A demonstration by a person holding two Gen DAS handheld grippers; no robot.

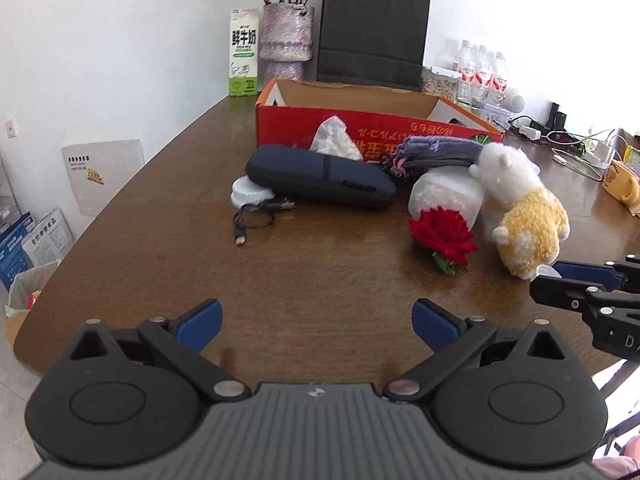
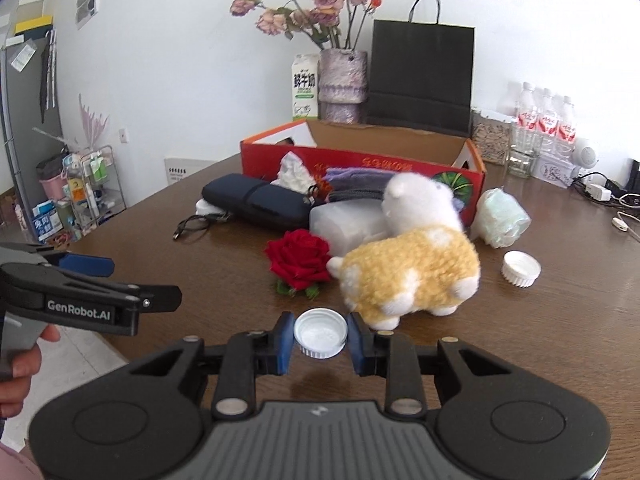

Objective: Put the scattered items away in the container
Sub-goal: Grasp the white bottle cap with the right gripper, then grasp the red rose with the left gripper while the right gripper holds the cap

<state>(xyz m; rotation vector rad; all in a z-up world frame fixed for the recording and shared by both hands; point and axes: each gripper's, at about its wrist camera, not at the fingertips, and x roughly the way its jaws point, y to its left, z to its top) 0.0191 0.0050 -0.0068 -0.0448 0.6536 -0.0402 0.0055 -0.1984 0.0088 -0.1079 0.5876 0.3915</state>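
My right gripper [image 2: 320, 336] is shut on a small white jar lid [image 2: 320, 333], open side up, just in front of a yellow and white plush sheep [image 2: 416, 268]. A red rose [image 2: 298, 260] lies left of the sheep. Behind them are a frosted plastic jar [image 2: 348, 226], a dark case [image 2: 260, 202], a black cable [image 2: 196, 226], knitted cloth [image 2: 356, 184] and crumpled tissue [image 2: 294, 174]. The red cardboard box [image 2: 400, 168] stands open at the back. My left gripper [image 1: 318, 324] is open over bare table, near the front edge.
A second white lid [image 2: 521, 268] and a wrapped pale bundle [image 2: 502, 218] lie right of the sheep. A milk carton [image 2: 306, 88], a vase of flowers [image 2: 343, 80], a black paper bag [image 2: 420, 76] and water bottles [image 2: 544, 124] line the wall. Chargers and cables [image 1: 576, 148] crowd the far right.
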